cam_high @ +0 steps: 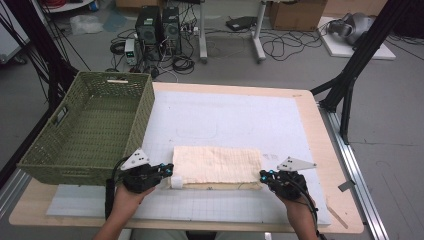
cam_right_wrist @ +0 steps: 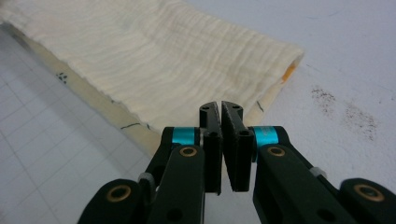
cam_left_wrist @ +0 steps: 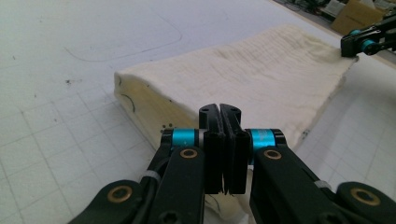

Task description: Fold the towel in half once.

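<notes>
Cream folded cloth (cam_high: 216,165), low centre of frame, pinched at both ends by left claw (cam_high: 169,170) and right claw (cam_high: 263,175); shallow corner bites risk slipping when lifted.

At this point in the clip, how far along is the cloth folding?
Done: the cream cloth already lies folded in a long strip on the white mat. In hand: the left hand-held gripper and right hand-held gripper are shut at its two near corners. Left: probably another fold; the green basket holds no cloth.
</notes>
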Available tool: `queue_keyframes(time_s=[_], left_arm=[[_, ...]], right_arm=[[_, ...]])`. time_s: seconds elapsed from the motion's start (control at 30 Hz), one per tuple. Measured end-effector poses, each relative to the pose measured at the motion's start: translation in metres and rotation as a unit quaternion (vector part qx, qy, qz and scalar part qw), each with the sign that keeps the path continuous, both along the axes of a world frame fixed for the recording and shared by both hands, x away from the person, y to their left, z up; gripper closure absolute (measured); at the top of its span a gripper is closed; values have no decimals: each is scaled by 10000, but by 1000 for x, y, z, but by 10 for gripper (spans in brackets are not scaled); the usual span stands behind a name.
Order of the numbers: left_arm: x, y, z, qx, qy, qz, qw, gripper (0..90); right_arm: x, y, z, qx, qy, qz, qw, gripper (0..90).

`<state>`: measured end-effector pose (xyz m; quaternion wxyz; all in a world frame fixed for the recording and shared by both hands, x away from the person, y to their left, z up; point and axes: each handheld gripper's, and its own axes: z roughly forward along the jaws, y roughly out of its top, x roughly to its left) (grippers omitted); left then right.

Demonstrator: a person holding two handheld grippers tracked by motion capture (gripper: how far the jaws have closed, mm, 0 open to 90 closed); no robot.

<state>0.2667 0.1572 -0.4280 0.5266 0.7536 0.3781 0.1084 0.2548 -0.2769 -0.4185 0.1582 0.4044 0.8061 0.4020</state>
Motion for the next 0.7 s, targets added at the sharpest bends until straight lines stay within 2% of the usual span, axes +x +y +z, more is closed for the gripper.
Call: queue_keyframes(time_s=[0.13, 0.23, 0.27, 0.3, 0.33, 0.43, 0.57, 0.63, 0.7], left_arm=[[2, -1, -6, 151, 252, -44, 9996, 875], [2, -6, -11, 477, 352, -39, 9982, 871], [2, -6, -12, 517, 366, 9, 9980, 849], [3, -7, -13, 544, 402, 113, 9976, 790], [4, -7, -13, 527, 417, 199, 9975, 696], [3, -5, -8, 466, 234, 344, 9980, 623], [6, -5, -2, 322, -4, 350, 9989, 622], [12, -7, 0, 262, -28, 336, 9991, 632], [19, -10, 2, 256, -44, 306, 9992, 646]], right_arm=[[-6, -2, -1, -74, 172, 19, 9998, 868], [-8, 2, -8, -355, 332, 42, 9988, 861], [-7, 4, -12, -491, 374, 36, 9981, 825], [-6, 4, -13, -513, 424, 6, 9978, 783], [-5, 3, -14, -481, 436, -66, 9979, 756], [-5, -1, -9, -135, 289, -191, 9993, 696], [-3, -3, -1, 278, -40, -253, 9993, 649], [1, -1, 1, 388, -169, -247, 9988, 640], [9, 2, 2, 338, -225, -242, 9989, 630]])
